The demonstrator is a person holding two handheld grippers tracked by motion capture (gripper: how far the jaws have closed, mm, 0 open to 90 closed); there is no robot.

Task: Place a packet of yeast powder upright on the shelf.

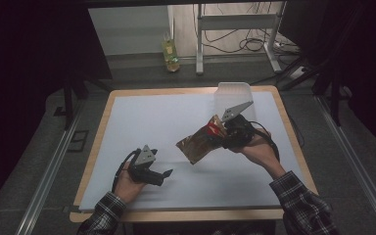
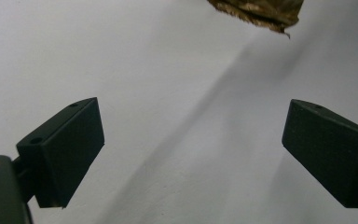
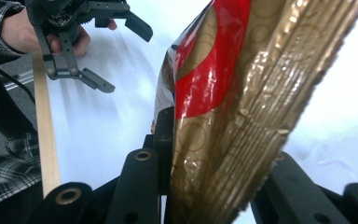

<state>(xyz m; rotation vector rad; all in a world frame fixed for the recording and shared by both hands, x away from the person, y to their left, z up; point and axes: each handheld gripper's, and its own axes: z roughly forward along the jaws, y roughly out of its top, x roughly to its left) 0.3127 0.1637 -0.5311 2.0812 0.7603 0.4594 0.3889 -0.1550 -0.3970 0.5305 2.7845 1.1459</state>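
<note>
A gold and red foil snack bag (image 1: 203, 141) hangs above the white table cover, held at its crimped end by my right gripper (image 1: 228, 131), which is shut on it. The right gripper view has the bag (image 3: 223, 102) rising between the black jaws. My left gripper (image 1: 162, 175) rests low at the front left, open and holding nothing. A corner of the bag (image 2: 261, 11) shows at the top of the left gripper view, beyond the gripper's spread fingers (image 2: 65, 149). The left gripper (image 3: 116, 51) also appears far off in the right gripper view.
A clear plastic container (image 1: 232, 96) stands at the back right of the table. The wooden table edge (image 1: 176, 214) frames the white cover (image 1: 156, 122). On the floor beyond the table stands a bottle (image 1: 170, 54), beside a metal frame and cables.
</note>
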